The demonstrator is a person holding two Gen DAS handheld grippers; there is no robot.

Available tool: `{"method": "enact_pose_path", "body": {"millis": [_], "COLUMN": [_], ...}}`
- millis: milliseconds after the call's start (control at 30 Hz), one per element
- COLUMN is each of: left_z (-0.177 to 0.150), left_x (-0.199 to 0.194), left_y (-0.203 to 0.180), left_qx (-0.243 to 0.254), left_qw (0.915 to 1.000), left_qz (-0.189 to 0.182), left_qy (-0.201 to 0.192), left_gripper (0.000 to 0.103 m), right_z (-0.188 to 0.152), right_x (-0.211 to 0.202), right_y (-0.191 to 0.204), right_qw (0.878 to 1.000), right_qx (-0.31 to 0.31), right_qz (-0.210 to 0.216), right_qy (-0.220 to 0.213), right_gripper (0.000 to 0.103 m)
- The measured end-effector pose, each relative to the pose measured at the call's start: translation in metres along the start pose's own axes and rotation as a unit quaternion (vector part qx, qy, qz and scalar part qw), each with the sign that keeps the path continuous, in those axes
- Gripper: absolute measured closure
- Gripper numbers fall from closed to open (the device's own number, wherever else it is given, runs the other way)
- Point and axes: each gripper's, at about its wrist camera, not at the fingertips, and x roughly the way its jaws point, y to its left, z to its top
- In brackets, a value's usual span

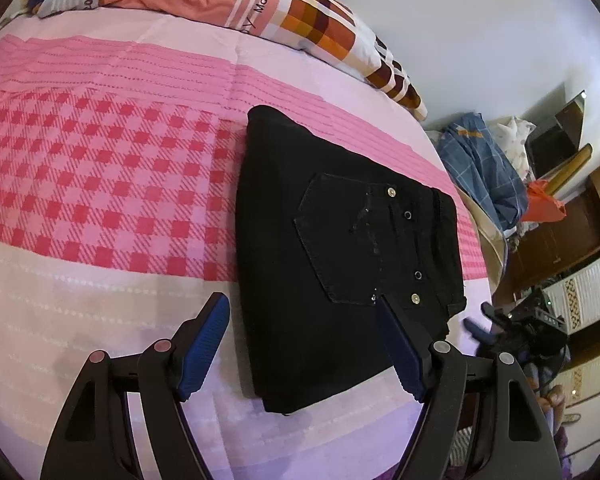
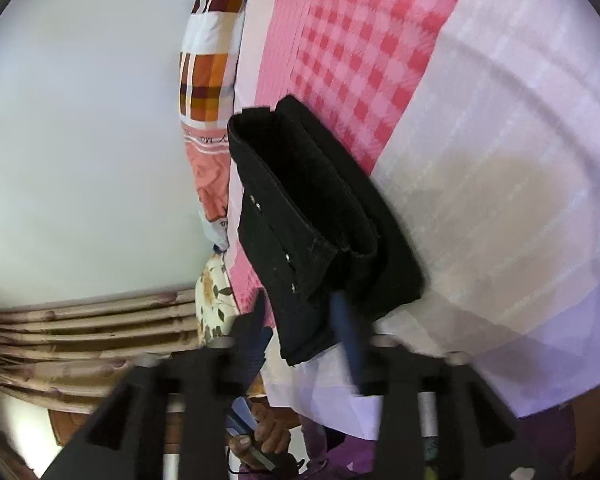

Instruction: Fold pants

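Black pants (image 1: 340, 256) lie folded into a compact stack on the pink checked bedsheet (image 1: 100, 168), back pocket and rivets facing up. My left gripper (image 1: 304, 304) is open, hovering over the stack's near edge, its right finger (image 1: 400, 348) above the fabric, its left finger (image 1: 204, 344) above the sheet. In the right wrist view the same pants (image 2: 312, 216) show from the waistband side. My right gripper (image 2: 300, 300) is open, fingers blurred, straddling the stack's near corner at the bed edge. It also shows small in the left wrist view (image 1: 488, 320).
An orange and checked pillow (image 1: 228, 4) lies along the far bed edge by the white wall. A blue cloth pile (image 1: 480, 164) and wooden furniture (image 1: 572, 224) stand beyond the right bed edge. Beige curtains (image 2: 92, 336) hang beside the bed.
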Motion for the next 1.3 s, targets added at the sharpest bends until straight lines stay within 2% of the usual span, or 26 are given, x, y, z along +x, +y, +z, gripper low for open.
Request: {"method": "enact_pose_path", "body": {"millis": [67, 233, 333, 433, 500, 633, 767, 900, 1000, 1033, 1133, 1233, 1300], "left_z": [-0.002, -0.004, -0.006, -0.008, -0.008, -0.009, -0.010, -0.010, -0.011, -0.012, -0.012, -0.011, -0.010], "left_x": [0.001, 0.004, 0.004, 0.006, 0.005, 0.004, 0.007, 0.007, 0.010, 0.011, 0.014, 0.010, 0.005], "left_y": [0.002, 0.006, 0.006, 0.007, 0.006, 0.005, 0.008, 0.008, 0.008, 0.008, 0.007, 0.005, 0.005], "left_qx": [-0.003, -0.011, -0.014, -0.017, -0.014, -0.013, -0.021, -0.020, -0.023, -0.024, -0.022, -0.018, -0.019], "left_qw": [1.0000, 0.9999, 0.9998, 0.9997, 0.9997, 0.9998, 0.9995, 0.9995, 0.9994, 0.9993, 0.9992, 0.9994, 0.9996], "left_qz": [0.000, -0.002, -0.001, -0.003, -0.002, -0.002, -0.005, -0.003, -0.003, -0.004, -0.002, 0.001, 0.000], "left_qy": [0.003, 0.011, 0.012, 0.018, 0.019, 0.015, 0.023, 0.024, 0.028, 0.030, 0.034, 0.030, 0.023], "left_gripper": [0.027, 0.027, 0.027, 0.027, 0.027, 0.027, 0.027, 0.027, 0.027, 0.027, 0.027, 0.027, 0.027], "right_z": [0.002, 0.005, 0.004, 0.002, 0.001, 0.006, 0.008, 0.011, 0.009, 0.010, 0.009, -0.005, -0.015], "right_x": [0.006, 0.016, 0.018, 0.014, 0.006, 0.007, 0.023, 0.031, 0.037, 0.039, 0.036, 0.023, 0.016], "right_y": [-0.001, 0.004, 0.012, 0.013, 0.017, 0.017, 0.012, 0.013, 0.017, 0.015, 0.010, 0.036, 0.054], "right_qw": [1.000, 1.000, 0.999, 0.999, 0.998, 0.999, 0.999, 1.000, 0.998, 0.997, 0.998, 0.997, 0.994], "right_qx": [0.002, -0.005, -0.024, -0.019, -0.026, -0.014, -0.013, -0.011, -0.034, -0.035, -0.021, -0.059, -0.096], "right_qz": [-0.020, -0.024, -0.039, -0.031, -0.047, -0.025, -0.038, -0.029, -0.058, -0.068, -0.055, -0.040, -0.052], "right_qy": [-0.002, -0.006, -0.007, -0.007, -0.017, -0.014, 0.001, -0.004, -0.009, -0.010, -0.018, -0.023, -0.028], "right_gripper": [0.058, 0.052, 0.052, 0.052, 0.052, 0.052, 0.052, 0.052, 0.081, 0.082, 0.084, 0.086, 0.087]}}
